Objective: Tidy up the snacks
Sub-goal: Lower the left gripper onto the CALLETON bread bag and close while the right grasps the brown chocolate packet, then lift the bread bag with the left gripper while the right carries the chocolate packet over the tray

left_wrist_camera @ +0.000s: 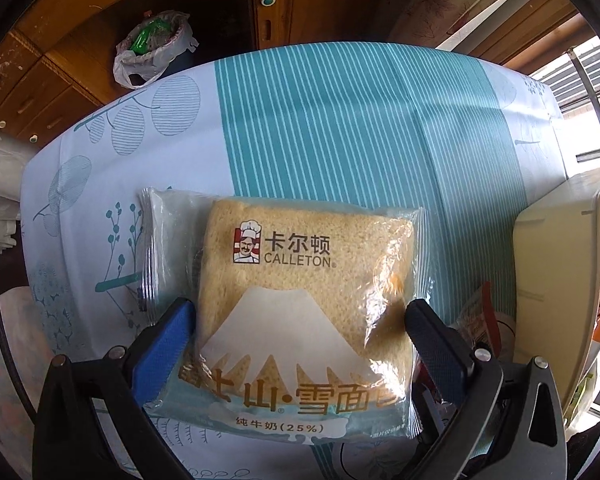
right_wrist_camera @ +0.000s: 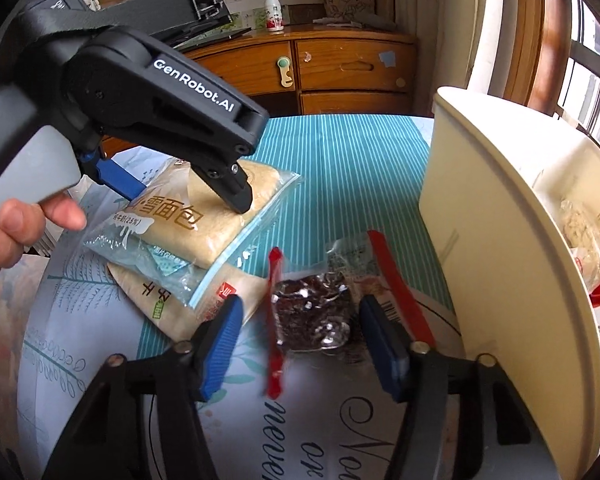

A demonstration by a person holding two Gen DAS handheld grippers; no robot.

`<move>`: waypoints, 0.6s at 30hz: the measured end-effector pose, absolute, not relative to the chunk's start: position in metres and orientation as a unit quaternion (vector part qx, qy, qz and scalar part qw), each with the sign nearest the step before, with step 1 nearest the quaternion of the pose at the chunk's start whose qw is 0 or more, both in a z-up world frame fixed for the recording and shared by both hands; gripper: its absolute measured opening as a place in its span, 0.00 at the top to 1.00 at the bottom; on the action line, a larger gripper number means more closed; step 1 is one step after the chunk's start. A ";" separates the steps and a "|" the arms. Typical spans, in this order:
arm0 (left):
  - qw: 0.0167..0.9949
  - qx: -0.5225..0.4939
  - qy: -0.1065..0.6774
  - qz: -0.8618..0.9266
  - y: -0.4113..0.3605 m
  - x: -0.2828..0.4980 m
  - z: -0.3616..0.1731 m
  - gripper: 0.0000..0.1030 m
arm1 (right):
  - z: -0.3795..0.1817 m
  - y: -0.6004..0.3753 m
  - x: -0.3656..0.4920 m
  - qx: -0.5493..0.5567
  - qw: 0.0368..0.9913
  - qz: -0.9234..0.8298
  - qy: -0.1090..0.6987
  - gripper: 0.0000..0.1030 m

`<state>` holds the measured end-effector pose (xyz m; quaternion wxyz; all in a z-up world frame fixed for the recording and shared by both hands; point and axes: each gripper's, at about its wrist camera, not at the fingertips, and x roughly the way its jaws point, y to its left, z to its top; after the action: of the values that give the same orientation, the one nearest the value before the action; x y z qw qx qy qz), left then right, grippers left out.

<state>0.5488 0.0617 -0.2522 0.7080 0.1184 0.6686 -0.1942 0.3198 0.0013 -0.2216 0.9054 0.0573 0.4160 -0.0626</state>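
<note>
Left claw (left_wrist_camera: 300, 320) brackets the top bread packet (left_wrist_camera: 306, 300) — pads against its soft sides, apparently gripping it for lifting off a second packet (right_wrist_camera: 188, 300) on the table (left_wrist_camera: 340, 128). Right claw (right_wrist_camera: 300, 344), jaws wide and holding nothing, hovers over a crinkly dark snack bag (right_wrist_camera: 312, 312) with red edges — beside the cream bin (right_wrist_camera: 500, 220), the likely destination.

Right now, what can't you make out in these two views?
- Lower bread packet: right wrist view, mostly covered by the top bread packet.
- Cream bin contents: cut off by the right edge and its wall.
- Left gripper: pad contact with the packet unclear in both views.
</note>
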 end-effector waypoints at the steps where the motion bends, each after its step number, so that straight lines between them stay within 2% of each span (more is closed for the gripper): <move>1: 0.707 0.118 0.669 -0.194 0.062 0.550 -0.253 0.00 | -0.221 0.001 0.320 0.056 0.905 -0.064 0.417 0.50; 4: 0.704 0.115 0.673 -0.197 0.060 0.554 -0.257 0.00 | -0.221 -0.001 0.321 0.058 0.903 -0.068 0.419 0.56; 18: 0.703 0.116 0.673 -0.197 0.056 0.567 -0.266 0.00 | -0.220 -0.007 0.309 0.091 0.895 -0.052 0.433 0.57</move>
<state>0.5673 0.0557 -0.2657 0.7031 0.1159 0.6733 -0.1972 0.3089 -0.0071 -0.2202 0.8954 0.0905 0.4329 -0.0524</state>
